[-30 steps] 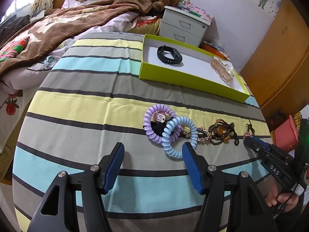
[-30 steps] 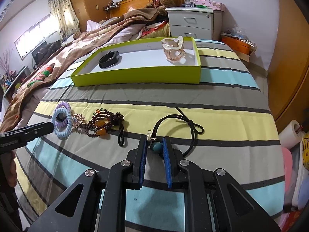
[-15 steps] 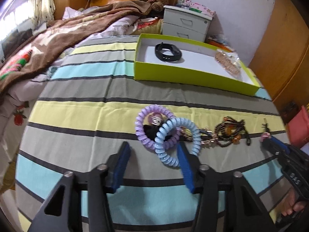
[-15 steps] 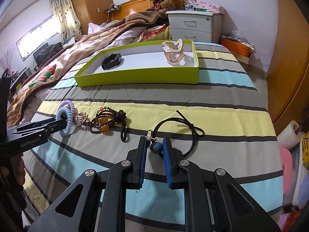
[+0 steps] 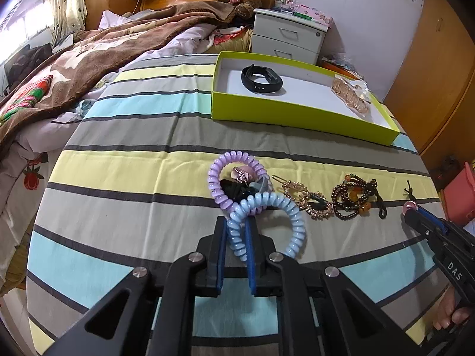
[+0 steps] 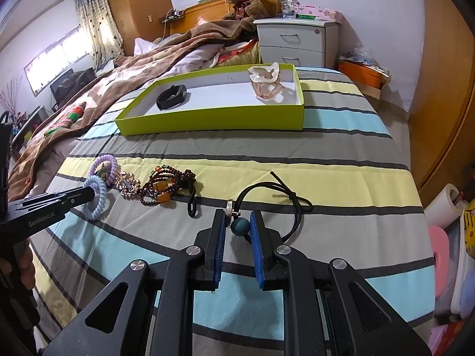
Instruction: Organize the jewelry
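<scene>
Presently, left wrist view: the left gripper (image 5: 236, 238) has its fingers drawn narrow onto the near-left arc of the blue coil hair tie (image 5: 268, 225), which lies flat on the striped bed cover (image 5: 133, 175). Its ring spreads ahead and to the right of the fingers and overlaps the purple coil hair tie (image 5: 234, 178) just beyond. The green tray (image 5: 297, 115) sits well ahead, slightly right, its long side running across the line of approach. A black band (image 5: 261, 78) and a clear hair clip (image 5: 350, 96) already lie in it.

Right wrist view: the right gripper (image 6: 237, 227) is closed narrow on the teal bead (image 6: 240, 227) of the black cord necklace (image 6: 276, 198), whose loop trails ahead and right. The tray (image 6: 213, 118) lies straight ahead, extending left.

Judgement: both carries run forward; the lifted blue tie may drag the purple one.
</scene>
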